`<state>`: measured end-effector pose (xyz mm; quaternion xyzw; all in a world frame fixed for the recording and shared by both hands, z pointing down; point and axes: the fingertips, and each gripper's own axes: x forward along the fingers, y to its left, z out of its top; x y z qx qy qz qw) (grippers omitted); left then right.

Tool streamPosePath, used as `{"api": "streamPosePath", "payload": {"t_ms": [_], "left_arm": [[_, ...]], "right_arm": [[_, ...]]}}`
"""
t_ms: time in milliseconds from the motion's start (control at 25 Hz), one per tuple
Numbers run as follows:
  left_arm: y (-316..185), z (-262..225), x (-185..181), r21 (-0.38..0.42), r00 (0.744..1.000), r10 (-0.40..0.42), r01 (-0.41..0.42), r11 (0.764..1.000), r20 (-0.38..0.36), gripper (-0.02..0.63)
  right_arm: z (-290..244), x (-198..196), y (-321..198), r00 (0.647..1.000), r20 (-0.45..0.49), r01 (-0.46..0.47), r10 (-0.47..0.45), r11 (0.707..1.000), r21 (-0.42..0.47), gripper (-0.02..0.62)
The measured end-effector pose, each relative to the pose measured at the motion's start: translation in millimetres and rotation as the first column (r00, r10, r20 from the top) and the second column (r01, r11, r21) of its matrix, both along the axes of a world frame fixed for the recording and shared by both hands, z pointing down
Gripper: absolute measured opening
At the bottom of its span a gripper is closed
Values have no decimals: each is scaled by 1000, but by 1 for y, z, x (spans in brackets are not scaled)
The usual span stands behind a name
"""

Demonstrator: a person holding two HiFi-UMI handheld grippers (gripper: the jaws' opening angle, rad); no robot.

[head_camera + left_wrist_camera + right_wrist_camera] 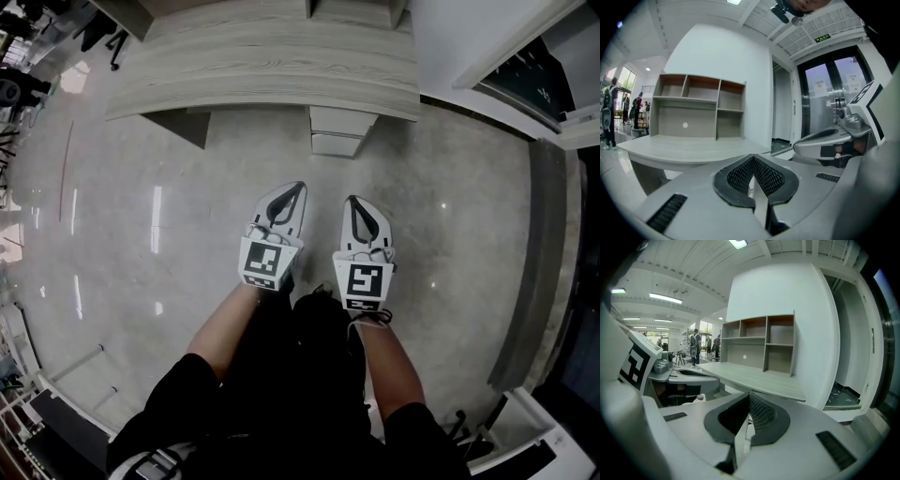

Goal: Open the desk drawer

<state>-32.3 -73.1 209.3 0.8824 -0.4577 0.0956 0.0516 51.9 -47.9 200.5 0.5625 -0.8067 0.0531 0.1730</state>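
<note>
A light wood-grain desk (272,56) stands against the wall ahead, with a pale drawer unit (342,131) under its right part. Both grippers hang side by side over the shiny floor, a little short of the drawer unit and touching nothing. My left gripper (298,187) is shut and empty, its tips meeting in the left gripper view (752,157). Beside it my right gripper (352,200) is also shut and empty (749,393). Both gripper views show the desk top (693,147) (754,378) with its open shelf unit (698,105) (759,343). Their own bodies hide the drawers.
A white wall (469,37) meets the desk's right end, and a grey ledge (539,262) runs along the floor at the right. Glass doors (834,98) stand right of the desk. People (607,112) are far off at the left. Chair bases (525,441) sit near my feet.
</note>
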Motion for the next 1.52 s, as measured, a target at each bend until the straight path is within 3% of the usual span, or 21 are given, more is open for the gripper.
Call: {"api": "streamPosePath", "payload": {"t_ms": [240, 600, 960, 1160, 1320, 1520], "left_arm": [[-26, 19, 2, 44, 1000, 8, -8, 999, 9, 3], [-81, 88, -9, 80, 996, 52, -57, 995, 68, 3], [-113, 151, -23, 136, 995, 67, -77, 988, 76, 3], [-132, 181, -24, 160, 996, 70, -78, 984, 60, 3], [-144, 203, -20, 223, 995, 69, -83, 971, 68, 3], [-145, 231, -21, 245, 997, 53, -64, 967, 51, 3]], "right_arm": [[29, -5, -27, 1000, 8, 17, -17, 999, 31, 5], [89, -18, -83, 999, 33, 1, -4, 995, 99, 5], [145, -33, -116, 1000, 18, -16, 13, 986, 167, 5], [174, -40, -129, 1000, 11, 21, -24, 978, 207, 5], [199, -38, -142, 1000, 11, 17, -21, 966, 257, 5], [230, -34, -145, 999, 35, -1, -9, 959, 282, 5]]}}
